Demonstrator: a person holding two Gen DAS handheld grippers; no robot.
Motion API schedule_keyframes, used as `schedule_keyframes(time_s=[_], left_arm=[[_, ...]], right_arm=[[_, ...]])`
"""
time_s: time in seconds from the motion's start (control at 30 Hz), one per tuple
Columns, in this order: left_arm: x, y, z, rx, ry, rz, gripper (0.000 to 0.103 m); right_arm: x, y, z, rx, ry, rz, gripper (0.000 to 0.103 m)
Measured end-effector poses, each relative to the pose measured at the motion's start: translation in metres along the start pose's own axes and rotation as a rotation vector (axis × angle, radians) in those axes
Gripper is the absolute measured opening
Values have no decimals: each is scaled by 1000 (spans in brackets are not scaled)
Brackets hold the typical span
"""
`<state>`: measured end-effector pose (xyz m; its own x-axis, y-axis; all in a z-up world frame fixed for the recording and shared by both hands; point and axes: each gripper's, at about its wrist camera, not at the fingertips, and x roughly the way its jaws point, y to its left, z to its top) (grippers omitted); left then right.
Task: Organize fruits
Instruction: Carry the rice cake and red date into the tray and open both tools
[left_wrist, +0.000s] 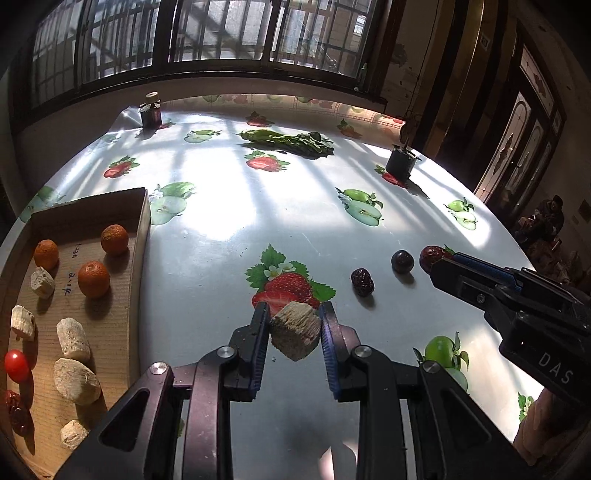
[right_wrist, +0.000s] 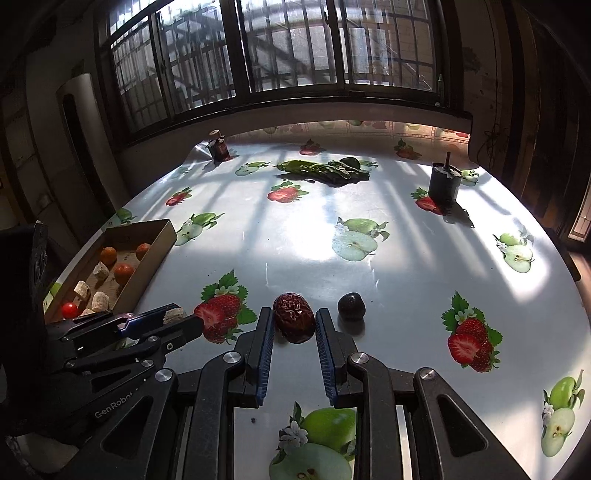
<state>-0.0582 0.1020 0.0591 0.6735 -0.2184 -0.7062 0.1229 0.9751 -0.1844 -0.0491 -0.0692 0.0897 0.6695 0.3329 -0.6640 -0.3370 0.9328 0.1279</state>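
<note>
L gripper (left_wrist: 294, 317) clamps pale chunk (left_wrist: 295, 329), R gripper (right_wrist: 294, 322) clamps date (right_wrist: 293, 322); only L view shows 2nd date (left_wrist: 362, 282).

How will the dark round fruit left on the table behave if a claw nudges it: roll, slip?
The dark round fruit looks nearly spherical, so it probably rolls at a nudge. Its skin looks smooth and the tablecloth is glossy, so it may skid rather than stop. It is small beside the wrinkled red date held in the right claw, so likely light.
</note>
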Motion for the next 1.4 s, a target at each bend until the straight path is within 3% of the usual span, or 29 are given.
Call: schedule_keyframes(time_s=[0.5, 0.67, 1.07, 1.2, 1.4], left_arm=[[-62, 116, -6, -101, -37, 121, 26], [-71, 161, -1, -129, -41, 201, 26], [-60, 243, 5, -225, 19, 304, 26], [-50, 258, 6, -277, 58, 268, 26], [-40, 261, 5, -276, 128, 295, 26]], right_arm=[[16, 134, 1, -87, 27, 167, 25], [32, 164, 4, -101, 62, 212, 25], [86, 199, 10, -106, 148, 221, 25], [102, 206, 11, -121, 174, 200, 25], [119, 212, 7, -133, 212, 180, 25]])
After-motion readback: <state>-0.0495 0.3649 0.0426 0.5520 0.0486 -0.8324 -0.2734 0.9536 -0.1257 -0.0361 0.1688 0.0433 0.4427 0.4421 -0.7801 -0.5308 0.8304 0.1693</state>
